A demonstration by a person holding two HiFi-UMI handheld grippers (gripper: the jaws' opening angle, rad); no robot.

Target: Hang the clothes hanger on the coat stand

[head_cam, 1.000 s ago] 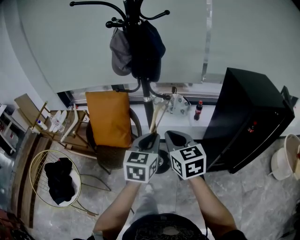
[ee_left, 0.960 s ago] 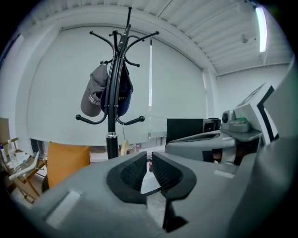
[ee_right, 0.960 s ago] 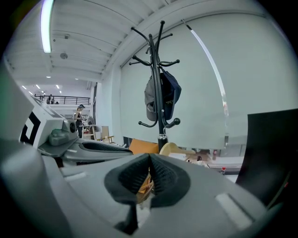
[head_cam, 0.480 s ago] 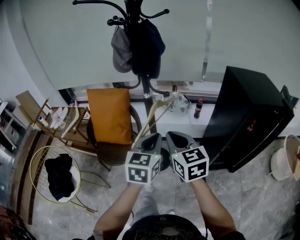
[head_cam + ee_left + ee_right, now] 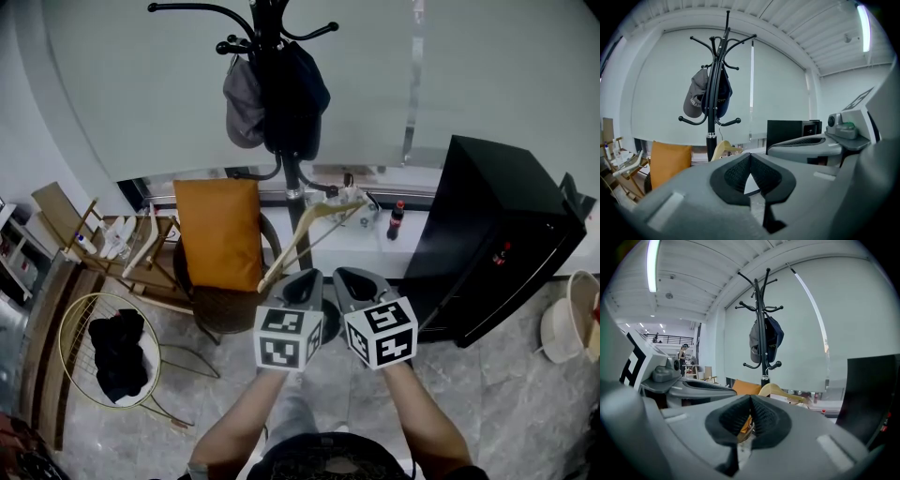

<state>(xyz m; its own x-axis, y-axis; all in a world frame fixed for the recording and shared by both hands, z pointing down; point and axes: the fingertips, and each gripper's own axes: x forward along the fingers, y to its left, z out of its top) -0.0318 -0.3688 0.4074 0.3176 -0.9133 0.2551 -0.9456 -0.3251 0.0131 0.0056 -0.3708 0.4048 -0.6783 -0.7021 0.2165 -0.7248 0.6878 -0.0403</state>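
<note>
The black coat stand (image 5: 281, 112) rises straight ahead, with a grey cap (image 5: 242, 103) and a dark garment (image 5: 298, 89) on its hooks. Both grippers are held side by side in front of its pole. The wooden clothes hanger (image 5: 309, 234) slants just above them, low end at the left, top near the window sill. My right gripper (image 5: 349, 275) is shut, and wood shows in the gap under its tips (image 5: 751, 398), with the hanger's shoulder (image 5: 780, 391) rising just beyond. My left gripper (image 5: 302, 278) is shut too; the hanger (image 5: 724, 146) shows just left of its tips (image 5: 750, 157).
A chair with an orange cushion (image 5: 217, 234) stands left of the stand's base. A black cabinet (image 5: 497, 234) fills the right. A wire basket of dark clothes (image 5: 108, 356) and a wooden rack (image 5: 103, 248) are at the left. A bottle (image 5: 395, 220) stands on the sill, a white bucket (image 5: 567, 328) far right.
The hanger has swung from nearly upright to a slant, its top going right and its low end left. Both grippers have hardly moved.
</note>
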